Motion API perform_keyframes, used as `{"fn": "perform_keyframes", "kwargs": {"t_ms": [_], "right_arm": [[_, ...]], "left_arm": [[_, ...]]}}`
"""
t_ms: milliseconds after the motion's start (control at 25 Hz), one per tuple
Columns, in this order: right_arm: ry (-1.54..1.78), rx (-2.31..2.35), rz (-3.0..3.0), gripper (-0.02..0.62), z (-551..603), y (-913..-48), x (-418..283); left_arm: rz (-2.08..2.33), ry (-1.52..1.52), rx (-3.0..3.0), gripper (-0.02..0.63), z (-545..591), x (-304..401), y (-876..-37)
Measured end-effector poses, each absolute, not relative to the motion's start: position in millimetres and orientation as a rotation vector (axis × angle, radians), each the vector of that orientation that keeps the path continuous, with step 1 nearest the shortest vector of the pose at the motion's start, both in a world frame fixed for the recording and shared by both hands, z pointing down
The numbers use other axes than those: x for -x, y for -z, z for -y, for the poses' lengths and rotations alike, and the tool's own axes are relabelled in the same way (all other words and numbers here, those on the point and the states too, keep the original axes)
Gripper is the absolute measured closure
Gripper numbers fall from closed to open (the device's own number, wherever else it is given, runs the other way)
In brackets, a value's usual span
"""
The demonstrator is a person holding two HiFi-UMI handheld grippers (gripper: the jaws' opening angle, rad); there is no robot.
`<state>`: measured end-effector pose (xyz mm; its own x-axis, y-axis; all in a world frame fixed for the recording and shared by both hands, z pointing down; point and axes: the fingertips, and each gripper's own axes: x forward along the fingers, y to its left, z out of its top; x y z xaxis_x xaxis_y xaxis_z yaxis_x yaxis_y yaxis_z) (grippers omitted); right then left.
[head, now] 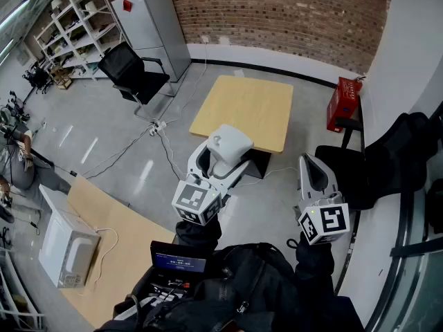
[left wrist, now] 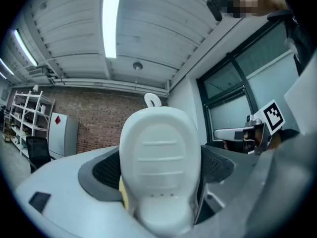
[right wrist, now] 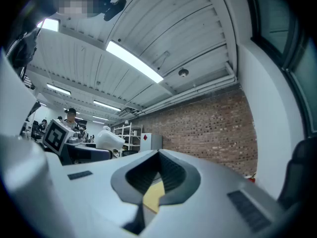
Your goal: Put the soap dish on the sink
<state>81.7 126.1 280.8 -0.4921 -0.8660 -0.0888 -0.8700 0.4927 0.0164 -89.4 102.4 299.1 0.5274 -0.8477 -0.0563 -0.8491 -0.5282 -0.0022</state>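
Note:
A white plastic soap dish (head: 230,142) with a small hanging loop sits between the jaws of my left gripper (head: 221,161), which is shut on it and held level above the floor. In the left gripper view the soap dish (left wrist: 161,148) fills the middle, its ribbed underside facing the camera, with a dark pad on each side of the left gripper (left wrist: 162,168). My right gripper (head: 309,161) is beside it to the right, shut with nothing in it. In the right gripper view the right gripper's (right wrist: 158,155) tips meet. No sink is in view.
A square wooden table (head: 242,109) stands ahead on the grey floor. A black office chair (head: 135,71), a grey cabinet (head: 152,26) and white shelves (head: 76,26) are at the back left. A red box (head: 344,99) and a dark chair (head: 387,164) are right; a white appliance (head: 66,247) is lower left.

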Motion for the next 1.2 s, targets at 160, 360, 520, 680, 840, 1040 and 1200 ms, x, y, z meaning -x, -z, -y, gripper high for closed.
{"fn": "perform_keyframes", "kwargs": {"t_ms": [160, 360, 520, 680, 840, 1040, 1200], "right_arm": [[-0.097, 1.528, -2.674, 0.591, -129, -284, -75], [-0.089, 1.524, -2.681, 0.591, -129, -286, -73], [-0.11, 1.509, -2.692, 0.591, -131, -286, -74], [-0.135, 1.486, -2.723, 0.591, -136, -291, -72], [-0.1, 1.484, -2.735, 0.591, -140, -300, -77], [-0.05, 1.494, -2.751, 0.591, -143, -314, -92], [-0.033, 1.498, -2.76, 0.591, -144, -326, -106]], "left_arm": [[-1.524, -0.075, 2.714, 0.15, -103, 93, -301], [-1.529, -0.082, 2.724, 0.15, -102, 92, -301], [-1.528, -0.067, 2.739, 0.15, -102, 87, -303], [-1.536, -0.056, 2.744, 0.15, -104, 80, -308], [-1.54, -0.051, 2.75, 0.15, -106, 73, -314], [-1.56, -0.053, 2.754, 0.15, -108, 64, -321], [-1.574, -0.032, 2.766, 0.15, -109, 55, -334]]}}
